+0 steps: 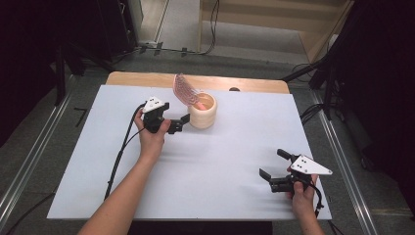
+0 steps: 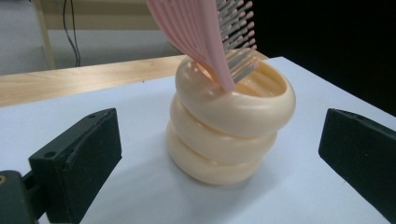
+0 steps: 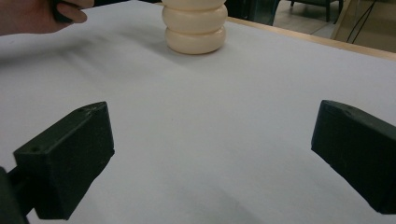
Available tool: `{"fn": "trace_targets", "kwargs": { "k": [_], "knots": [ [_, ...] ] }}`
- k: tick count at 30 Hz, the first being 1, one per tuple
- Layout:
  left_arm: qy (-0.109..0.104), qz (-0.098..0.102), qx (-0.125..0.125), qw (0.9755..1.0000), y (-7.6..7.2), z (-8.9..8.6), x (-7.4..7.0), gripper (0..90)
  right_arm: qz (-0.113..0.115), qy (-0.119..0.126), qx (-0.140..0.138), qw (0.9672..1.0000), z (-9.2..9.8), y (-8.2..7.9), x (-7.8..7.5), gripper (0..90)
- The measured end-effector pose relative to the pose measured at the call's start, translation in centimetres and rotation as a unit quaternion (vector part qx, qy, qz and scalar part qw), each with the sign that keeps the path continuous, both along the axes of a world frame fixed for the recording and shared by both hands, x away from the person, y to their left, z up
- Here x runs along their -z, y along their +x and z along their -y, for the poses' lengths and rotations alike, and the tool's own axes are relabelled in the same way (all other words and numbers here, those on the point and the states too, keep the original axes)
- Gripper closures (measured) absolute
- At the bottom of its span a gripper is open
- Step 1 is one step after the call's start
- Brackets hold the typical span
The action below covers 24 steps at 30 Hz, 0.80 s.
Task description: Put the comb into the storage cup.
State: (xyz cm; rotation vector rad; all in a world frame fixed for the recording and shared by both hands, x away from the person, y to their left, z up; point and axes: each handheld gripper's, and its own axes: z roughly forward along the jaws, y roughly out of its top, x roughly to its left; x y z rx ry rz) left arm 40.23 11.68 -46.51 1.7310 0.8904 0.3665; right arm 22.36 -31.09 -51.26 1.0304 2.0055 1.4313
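A cream holder (image 1: 203, 111) made of three stacked rings stands at the back middle of the white table (image 1: 230, 147). A pink hairbrush (image 1: 185, 90) stands in it, head up and leaning left. My left gripper (image 1: 178, 124) is open just left of the holder, pointing at it without touching. In the left gripper view the holder (image 2: 229, 126) and the brush (image 2: 201, 32) stand ahead between the wide jaws of that gripper (image 2: 219, 149). My right gripper (image 1: 273, 163) is open near the front right, with nothing between its jaws (image 3: 210, 154). The holder (image 3: 194, 25) shows far off in the right gripper view.
A wooden strip (image 1: 147, 78) runs along the table's far edge, with a small dark spot (image 1: 234, 89) on it. The left gripper's cable (image 1: 120, 152) trails over the sheet to the front left. Dark stands and floor cables flank the table.
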Motion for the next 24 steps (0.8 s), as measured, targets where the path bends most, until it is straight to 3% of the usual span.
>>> {"fn": "trace_targets", "kwargs": {
  "k": [12,24],
  "knots": [
    [0.016,0.001,0.015,0.9998,-2.2,-1.1,1.3,0.0,0.001,-0.004,0.0,1.0,-0.1,0.0,0.0,0.0],
    [0.019,0.007,0.022,0.9996,-4.2,-2.2,1.9,0.0,-0.001,-0.005,0.0,1.0,-0.1,0.0,0.0,0.0]
  ]
}}
